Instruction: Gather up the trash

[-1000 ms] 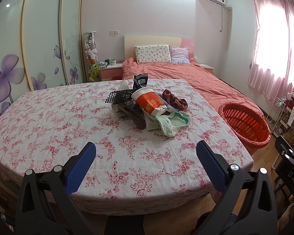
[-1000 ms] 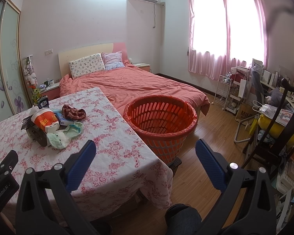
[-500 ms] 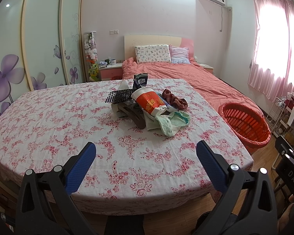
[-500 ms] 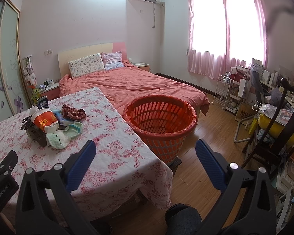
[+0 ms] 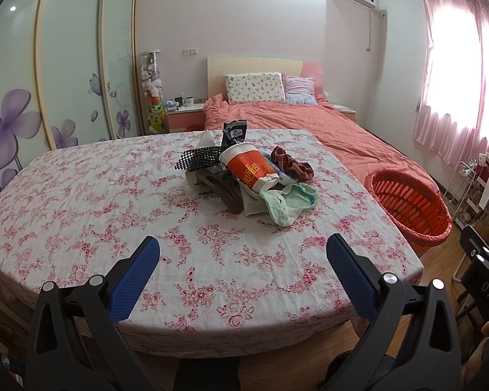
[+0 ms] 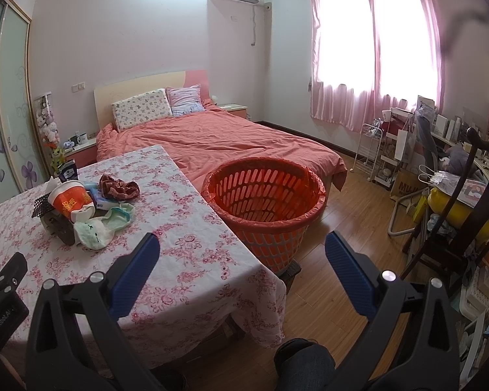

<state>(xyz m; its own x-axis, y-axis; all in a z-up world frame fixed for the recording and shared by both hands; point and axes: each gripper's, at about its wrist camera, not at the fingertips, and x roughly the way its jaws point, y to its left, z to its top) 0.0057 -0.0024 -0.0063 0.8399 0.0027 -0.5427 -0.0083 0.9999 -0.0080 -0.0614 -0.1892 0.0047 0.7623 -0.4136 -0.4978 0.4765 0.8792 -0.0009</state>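
Trash pile (image 5: 247,179) sits mid-table on the pink floral tablecloth-covered table (image 5: 97,215), well ahead of both tools. On top: a tipped red-and-white paper cup (image 5: 249,167) with its open rim facing the far left corner of the table. Beside it a black perforated mesh strip (image 5: 197,158), a dark blue snack packet (image 5: 234,132) standing upright behind, a crumpled dark red checked cloth (image 5: 291,163) to the right, pale green and white fabric pieces (image 5: 287,203) spilling toward the near side, and a dark brown flat piece (image 5: 225,192) under the cup. Items overlap and touch; lower layers partly hidden.

Round orange slotted plastic basket (image 6: 264,195) stands on the wood floor just beside the table's right edge, between table and pink-covered bed (image 6: 218,140). It has an orange liner bag over the rim; nothing seen inside.

Left gripper (image 5: 243,244) has blue-padded jaws spread wide, holding nothing, over the table's near edge. Right gripper (image 6: 242,244) likewise spread wide and holding nothing, near the table's corner, pointing toward the basket.
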